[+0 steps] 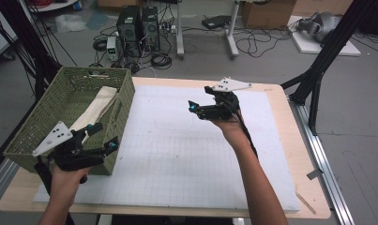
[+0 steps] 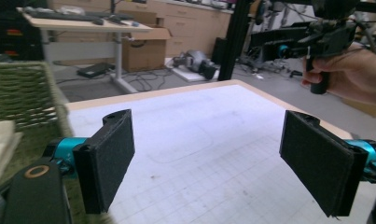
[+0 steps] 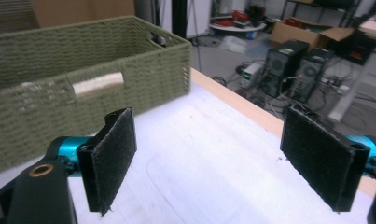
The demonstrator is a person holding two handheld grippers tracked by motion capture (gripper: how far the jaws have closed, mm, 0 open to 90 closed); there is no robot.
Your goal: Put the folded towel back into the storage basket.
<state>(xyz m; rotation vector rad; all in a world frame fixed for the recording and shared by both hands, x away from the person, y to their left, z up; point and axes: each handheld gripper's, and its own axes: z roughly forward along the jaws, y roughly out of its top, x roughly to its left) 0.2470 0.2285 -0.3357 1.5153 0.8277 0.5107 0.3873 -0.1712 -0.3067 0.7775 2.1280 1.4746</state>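
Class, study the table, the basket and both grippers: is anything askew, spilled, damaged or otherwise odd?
Nothing stands out. The green woven basket sits upright at the table's left edge, a folded cream cloth lying inside it. The white gridded mat lies flat and bare. The left gripper and right gripper are both open and hold nothing.

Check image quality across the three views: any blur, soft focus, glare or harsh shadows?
High view: soft and low-detail overall, even light, no hard shadows on the white mat. Left gripper view: near jaws sharp, the right gripper and background soft, the basket edge blurred. Right gripper view: pad texture crisp, the basket weave slightly smeared, computer towers soft. No strong glare.
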